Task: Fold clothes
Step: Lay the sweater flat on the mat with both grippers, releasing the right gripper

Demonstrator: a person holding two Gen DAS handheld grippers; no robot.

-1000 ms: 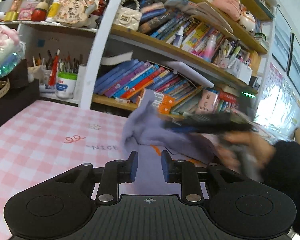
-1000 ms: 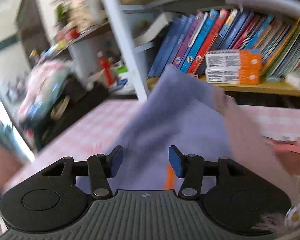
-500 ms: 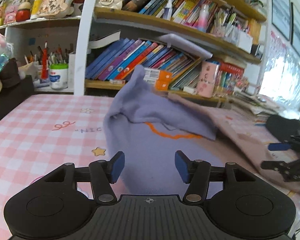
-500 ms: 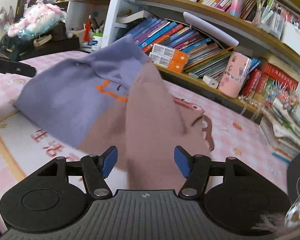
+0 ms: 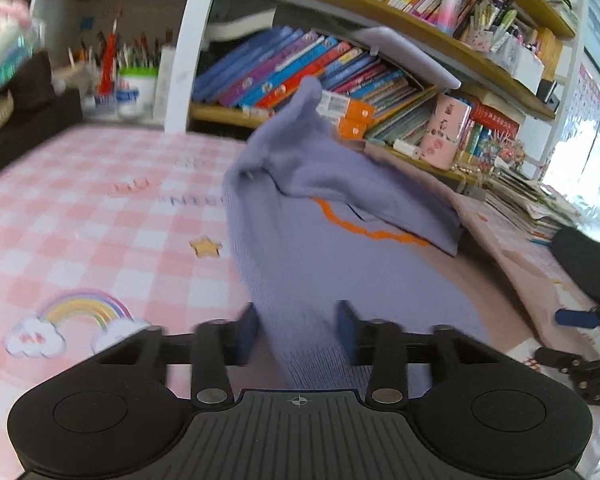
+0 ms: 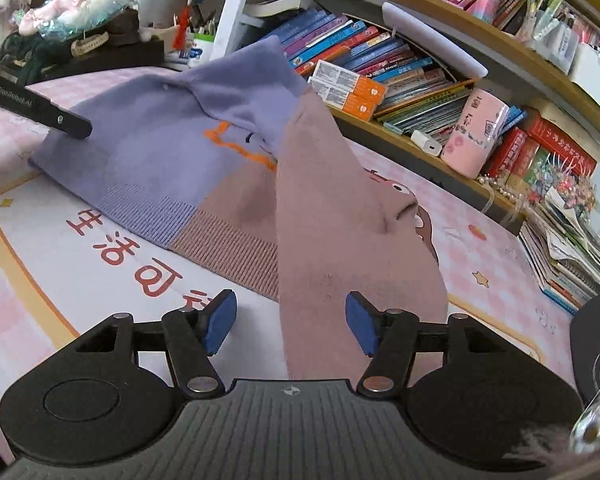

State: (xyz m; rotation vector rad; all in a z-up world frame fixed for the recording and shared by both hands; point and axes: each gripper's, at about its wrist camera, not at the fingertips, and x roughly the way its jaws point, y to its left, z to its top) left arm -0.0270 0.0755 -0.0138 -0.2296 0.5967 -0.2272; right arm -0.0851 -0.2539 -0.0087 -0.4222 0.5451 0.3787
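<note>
Your left gripper [image 5: 298, 330] has just been closing, jaws still apart around the sweater's [image 5: 340, 248] purple hem. Your right gripper [image 6: 290, 322] stands apart over its pink sleeve [image 6: 340, 240].

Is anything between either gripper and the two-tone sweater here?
Nothing visible. The purple side of the sweater lies between the left gripper's open jaws, which have just been closing, and its pink folded sleeve between the right gripper's.
</note>
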